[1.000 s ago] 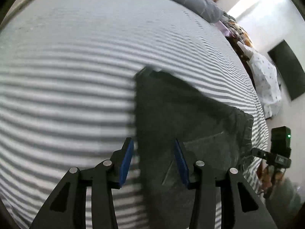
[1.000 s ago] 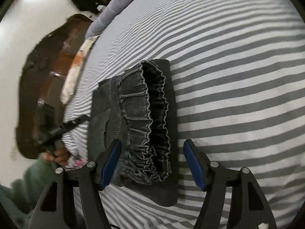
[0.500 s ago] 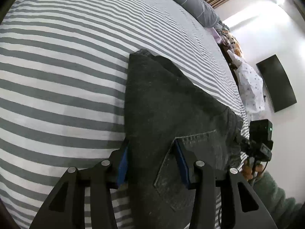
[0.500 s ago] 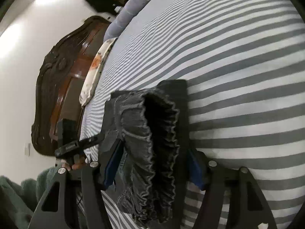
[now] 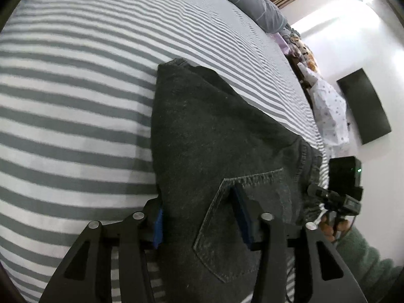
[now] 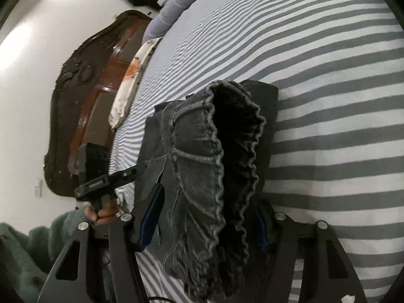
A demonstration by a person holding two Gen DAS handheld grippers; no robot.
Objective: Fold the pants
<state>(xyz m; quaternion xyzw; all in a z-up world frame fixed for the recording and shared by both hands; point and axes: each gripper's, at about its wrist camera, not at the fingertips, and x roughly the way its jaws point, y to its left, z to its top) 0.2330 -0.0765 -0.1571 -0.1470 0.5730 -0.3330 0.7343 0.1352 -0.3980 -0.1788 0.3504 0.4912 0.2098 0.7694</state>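
While the dark grey pants point(image 5: 214, 136) lie folded on the striped bed point(image 5: 75, 101), I have both pairs of jaws down at their near end. My left gripper point(image 5: 199, 217) straddles the folded edge beside the back pocket point(image 5: 237, 222); its jaws are opening, with denim between them, one blue pad tucked under the left edge and the other lying on the pocket, no longer pinching.

My right gripper point(image 6: 204, 222) straddles the gathered waistband point(image 6: 227, 151), which stands up as a ruffled, open mouth. Its jaws flank that bunch of cloth, but the far pad is buried in it, so I cannot tell whether they press on it.

The left wrist view alone shows the flat upper face of the fold, the pocket stitching, a dark panel on the wall point(image 5: 363, 106) and a spotted white cloth point(image 5: 330, 111) past the bed's edge. The right wrist view alone shows the elastic ruffles, the stacked layers at the fold's side, a carved wooden headboard point(image 6: 83, 116) and a floral pillow point(image 6: 131, 75). Each view catches my other hand in a green fleece sleeve point(image 6: 30, 247).
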